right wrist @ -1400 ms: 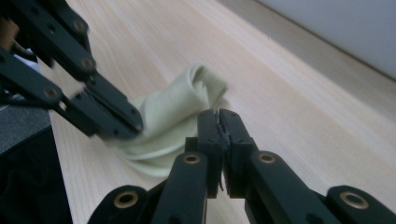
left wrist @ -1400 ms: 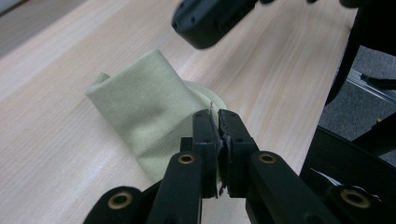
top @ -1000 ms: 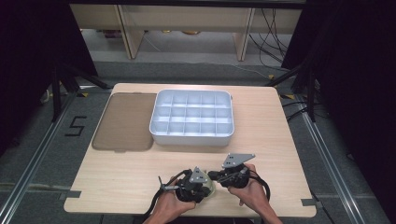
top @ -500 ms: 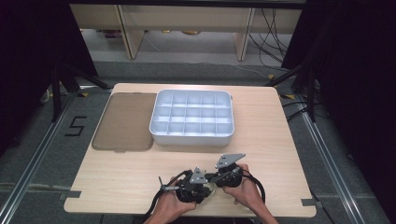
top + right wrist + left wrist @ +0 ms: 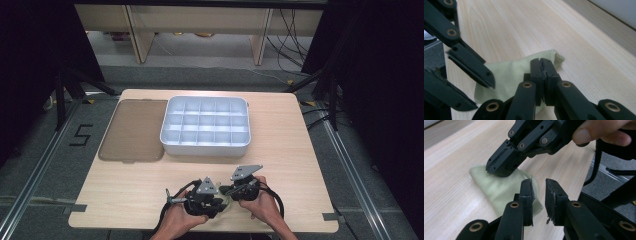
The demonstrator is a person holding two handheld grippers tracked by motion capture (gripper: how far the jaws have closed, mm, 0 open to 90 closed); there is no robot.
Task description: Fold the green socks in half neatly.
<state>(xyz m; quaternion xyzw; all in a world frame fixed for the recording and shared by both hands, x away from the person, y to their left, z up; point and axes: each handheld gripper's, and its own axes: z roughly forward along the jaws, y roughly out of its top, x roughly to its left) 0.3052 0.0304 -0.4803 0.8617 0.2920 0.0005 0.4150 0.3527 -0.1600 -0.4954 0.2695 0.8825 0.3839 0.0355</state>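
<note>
We see a small pale green cloth (image 5: 499,186) lying flat on the wooden table (image 5: 125,190), near the front edge, between the 2 grippers. In the high view it is barely a pale patch (image 5: 226,200) between the black tools.

In the right gripper view, the right gripper (image 5: 541,65) has its 2 jaws pressed together, with no gap between the pads, and their tips rest on the cloth (image 5: 511,75). Whether any fabric is pinched between them, we cannot tell. The left gripper view shows this same tool (image 5: 500,167) from across the cloth, tip down on the far part of the fabric, with a thumb and fingers (image 5: 599,131) wrapped around its body.

The left gripper (image 5: 539,187) is released: a clear gap separates its 2 jaws, which hover just over the near corner of the cloth. In the right gripper view it comes in from the left side with its jaws spread (image 5: 471,72).

From above, both hands (image 5: 180,220) hold the tools close together, nearly touching. Well beyond them, at the middle of the table, stands a white tray (image 5: 167,137) divided into many small compartments, and just beside it on the left lies a flat brown lid (image 5: 132,130)
</note>
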